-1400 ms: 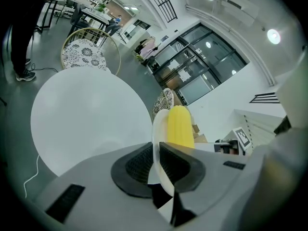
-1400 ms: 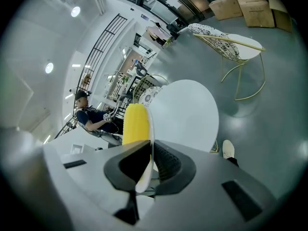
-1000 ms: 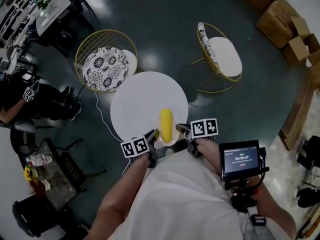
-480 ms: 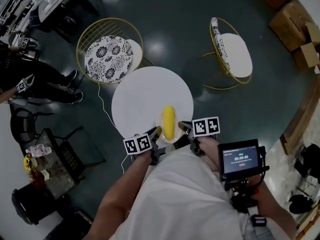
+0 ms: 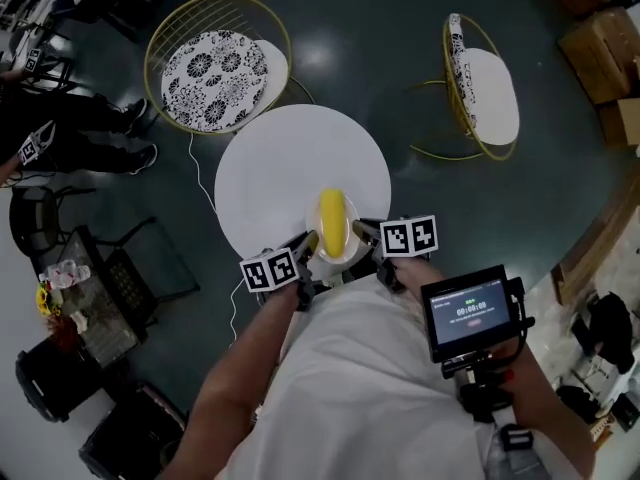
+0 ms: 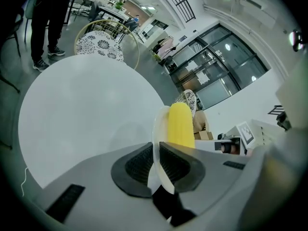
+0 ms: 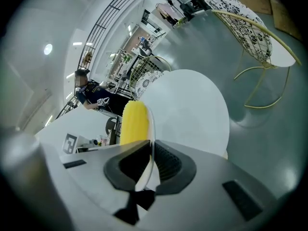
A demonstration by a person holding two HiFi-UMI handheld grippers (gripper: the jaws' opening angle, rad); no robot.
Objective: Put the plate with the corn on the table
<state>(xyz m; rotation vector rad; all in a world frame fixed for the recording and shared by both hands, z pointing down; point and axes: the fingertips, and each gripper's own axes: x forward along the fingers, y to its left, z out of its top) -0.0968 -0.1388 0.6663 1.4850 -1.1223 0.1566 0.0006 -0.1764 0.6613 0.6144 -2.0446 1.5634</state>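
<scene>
A yellow corn cob lies on a small pale plate held over the near edge of the round white table. My left gripper is shut on the plate's left rim, and my right gripper is shut on its right rim. In the left gripper view the plate's thin rim stands edge-on between the black pads, with the corn beyond it. The right gripper view shows the rim pinched the same way, the corn to its left.
Two gold wire chairs stand past the table, one with a patterned cushion at far left, one with a white seat at far right. A person's dark legs show at left. Cardboard boxes sit at far right.
The view has drifted so the table sits higher in the picture. The plate with the corn has moved a little farther in over the table's near edge, both grippers still holding it.
</scene>
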